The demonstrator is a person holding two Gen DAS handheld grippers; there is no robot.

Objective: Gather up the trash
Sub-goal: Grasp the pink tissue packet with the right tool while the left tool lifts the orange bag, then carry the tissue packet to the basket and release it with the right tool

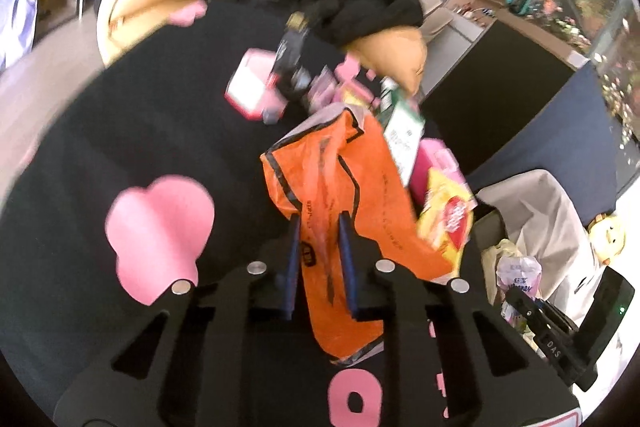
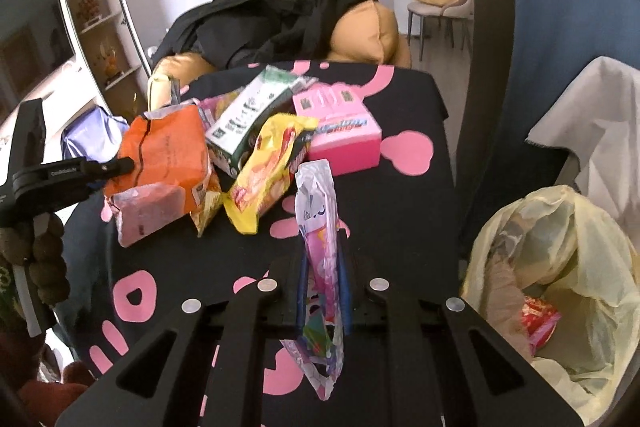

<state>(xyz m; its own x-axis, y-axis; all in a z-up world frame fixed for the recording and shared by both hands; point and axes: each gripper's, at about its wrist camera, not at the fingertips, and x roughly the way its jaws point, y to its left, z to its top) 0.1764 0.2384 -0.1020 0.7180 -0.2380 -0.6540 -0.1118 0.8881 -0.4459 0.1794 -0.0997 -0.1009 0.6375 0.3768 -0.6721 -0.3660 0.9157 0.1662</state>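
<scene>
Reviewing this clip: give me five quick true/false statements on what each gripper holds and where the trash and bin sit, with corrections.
1. The left gripper is shut on the orange wrapper. True.
2. The right gripper is empty. False: it is shut on a pink-and-white wrapper.
3. The yellow-lined trash bin has nothing inside. False: a red wrapper lies in it.
4. A pink box sits on the black cloth with pink shapes. True.
5. The yellow snack bag is already in the bin. False: it lies on the cloth.
</scene>
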